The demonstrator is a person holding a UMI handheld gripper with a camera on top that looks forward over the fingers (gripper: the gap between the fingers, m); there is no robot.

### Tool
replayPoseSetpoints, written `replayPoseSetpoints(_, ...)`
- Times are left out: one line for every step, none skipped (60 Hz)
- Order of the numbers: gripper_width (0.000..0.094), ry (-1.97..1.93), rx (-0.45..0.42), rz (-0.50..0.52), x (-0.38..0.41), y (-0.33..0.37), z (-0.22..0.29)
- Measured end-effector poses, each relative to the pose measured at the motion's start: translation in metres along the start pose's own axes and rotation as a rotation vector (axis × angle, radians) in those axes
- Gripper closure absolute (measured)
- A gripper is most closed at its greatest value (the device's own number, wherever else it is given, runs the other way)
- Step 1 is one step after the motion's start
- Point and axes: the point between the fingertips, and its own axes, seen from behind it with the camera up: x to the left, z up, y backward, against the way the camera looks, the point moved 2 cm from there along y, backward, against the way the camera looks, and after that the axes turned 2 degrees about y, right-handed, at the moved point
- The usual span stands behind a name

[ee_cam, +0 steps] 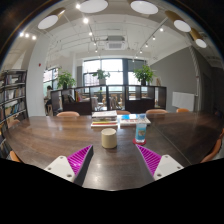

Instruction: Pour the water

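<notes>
1. My gripper (110, 160) is released: the two fingers stand wide apart, magenta pads (80, 158) facing in, nothing between them but bare table (40, 135).

2. Task things sit beyond the fingers, near the table's middle. A pale cup (109, 138) stands upright just ahead, about on the centre line between the fingers. A clear bottle (141, 130) with a blue label stands upright just right of the cup and a touch farther off. The two look close but apart; I cannot tell the gap exactly.

3. Behind them lies a stack of books (104, 120), and something flat and blue (131, 117) lies right of it. Chairs (68, 114) line the far edge. A bookshelf (12, 98) stands at far left, plants by the windows.

4. Judged step: approach and grasp the bottle. Nothing is lifted yet, so the pour has not begun.

5. To do it well, I would swing right so the bottle, not the cup, sits centred between the pads, then go in level and low.

6. Take the bottle at mid-body, on the label, pads square to its sides. Too high and it may tip.

7. Watch the left finger: it passes near the cup on the way in and could knock it.

8. I cannot tell whether the bottle is capped or how full it is; check before tilting.
</notes>
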Motion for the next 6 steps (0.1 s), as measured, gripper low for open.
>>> replayPoseSetpoints(0.0079, 0.001, -0.001, -0.001, 0.0007, 0.0014, 0.0006)
replayPoseSetpoints(0.0082, 0.003, -0.001, -0.002, 0.0008, 0.0024, 0.0007)
replayPoseSetpoints(0.0079, 0.004, -0.002, -0.003, 0.0007, 0.0032, 0.001)
replayPoseSetpoints(0.0082, 0.006, -0.001, -0.003, 0.0008, 0.0037, 0.0013)
replayPoseSetpoints(0.0085, 0.006, -0.001, -0.003, 0.0011, 0.004, 0.0014)
replayPoseSetpoints(0.008, 0.006, 0.0, -0.002, 0.0017, 0.0042, 0.0015)
